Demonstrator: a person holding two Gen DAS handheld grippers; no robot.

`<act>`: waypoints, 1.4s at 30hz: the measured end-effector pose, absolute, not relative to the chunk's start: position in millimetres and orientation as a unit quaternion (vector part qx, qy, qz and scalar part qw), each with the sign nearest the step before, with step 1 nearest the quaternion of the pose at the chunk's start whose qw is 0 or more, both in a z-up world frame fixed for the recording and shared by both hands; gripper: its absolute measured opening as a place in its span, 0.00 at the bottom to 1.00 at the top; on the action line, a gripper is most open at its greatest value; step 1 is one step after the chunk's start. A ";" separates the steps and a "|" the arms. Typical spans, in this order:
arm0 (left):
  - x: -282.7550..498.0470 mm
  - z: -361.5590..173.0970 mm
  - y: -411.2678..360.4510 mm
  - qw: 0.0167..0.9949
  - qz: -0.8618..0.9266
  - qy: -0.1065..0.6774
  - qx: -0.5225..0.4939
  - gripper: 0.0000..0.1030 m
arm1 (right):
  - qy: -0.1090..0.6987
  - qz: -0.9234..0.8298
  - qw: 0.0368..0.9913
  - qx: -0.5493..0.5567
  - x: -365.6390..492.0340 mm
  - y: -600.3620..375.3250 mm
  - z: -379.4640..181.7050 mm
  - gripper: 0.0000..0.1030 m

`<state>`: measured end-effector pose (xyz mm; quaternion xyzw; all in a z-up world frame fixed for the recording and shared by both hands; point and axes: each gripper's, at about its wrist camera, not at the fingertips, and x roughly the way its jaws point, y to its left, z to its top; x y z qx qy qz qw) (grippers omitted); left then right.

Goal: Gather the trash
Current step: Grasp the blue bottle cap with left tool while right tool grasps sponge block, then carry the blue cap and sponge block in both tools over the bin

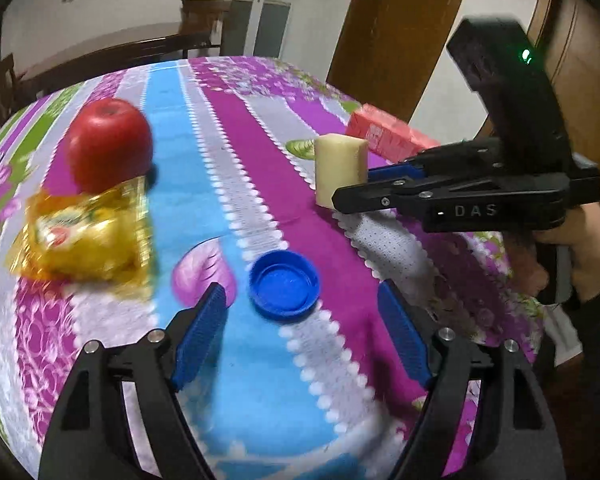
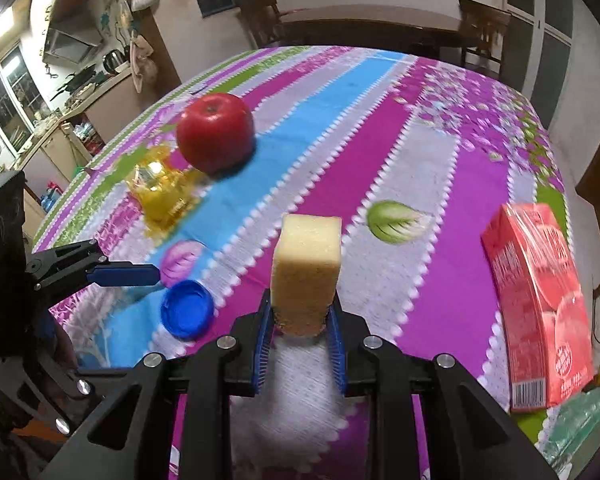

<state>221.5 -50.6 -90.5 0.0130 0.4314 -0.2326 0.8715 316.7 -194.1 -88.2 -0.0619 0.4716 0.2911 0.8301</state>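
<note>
1. We see a table covered by a striped, flowered cloth (image 1: 260, 128) in purple, blue, grey and green.
2. Our left gripper (image 1: 302, 312) has its jaws spread wide, with nothing pressed between the blue pads (image 1: 202, 328).
3. A blue bottle cap (image 1: 284, 286) lies open side up on the cloth, on the border of the blue and grey stripes. In the left wrist view it sits just ahead of the gap between the left fingertips, touching neither pad.
4. Our right gripper (image 2: 300, 320) is clenched on a pale yellow sponge block (image 2: 306, 272). The pads squeeze its lower end, and the rest of the block stands up past the fingertips.
5. In the left wrist view the same block (image 1: 340, 168) shows at the tip of the right gripper (image 1: 340, 200), with a hand (image 1: 572, 256) on the handle at the right edge.
6. A red apple (image 1: 108, 142) stands on the far left part of the cloth.
7. A crinkled yellow wrapper (image 1: 84, 240) lies just in front of the apple, its far edge meeting the fruit's base.
8. A red drink carton (image 2: 540, 304) lies flat near the right edge of the table, well apart from the cap.
9. Dark wooden chairs (image 2: 484, 28) and another table stand behind.
</note>
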 end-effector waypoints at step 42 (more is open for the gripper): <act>195.0 -14.4 -57.8 0.961 -0.108 0.253 -0.011 0.37 | 0.260 0.167 0.951 -0.025 200.2 -230.9 -10.6 0.26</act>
